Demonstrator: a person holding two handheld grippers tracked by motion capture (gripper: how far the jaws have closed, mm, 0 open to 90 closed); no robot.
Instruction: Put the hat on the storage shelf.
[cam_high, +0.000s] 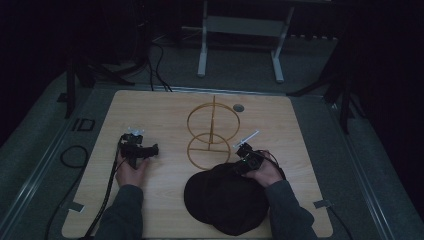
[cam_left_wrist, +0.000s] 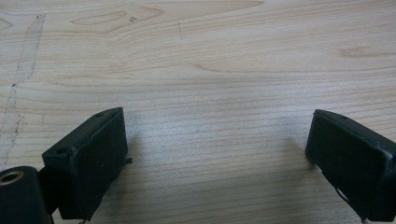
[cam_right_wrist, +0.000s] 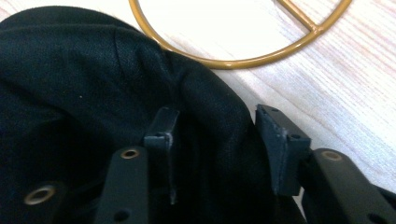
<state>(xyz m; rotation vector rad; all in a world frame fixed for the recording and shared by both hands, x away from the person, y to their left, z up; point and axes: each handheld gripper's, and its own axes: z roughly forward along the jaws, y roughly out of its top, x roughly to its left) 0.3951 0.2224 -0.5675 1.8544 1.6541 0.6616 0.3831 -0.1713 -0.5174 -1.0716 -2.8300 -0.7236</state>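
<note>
Your forearms are covered by dark grey long sleeves (cam_high: 122, 212) with cuffs that end at the wrists. Your left gripper (cam_high: 136, 145) is a black, boxy tool with a pale plate on top and a black cable (cam_high: 107, 192) trailing back along your sleeve. Its two jaws carry thick, matte black rectangular pads (cam_left_wrist: 95, 158) with small screw holes; a brass-ringed hole sits beside one. Your right gripper (cam_right_wrist: 219, 140) has flat black arms with brass-ringed screw holes (cam_right_wrist: 130, 153) and slim dark pads, plus a pale plate above.

Dim overhead; closer views perhaps overexposed.
</note>
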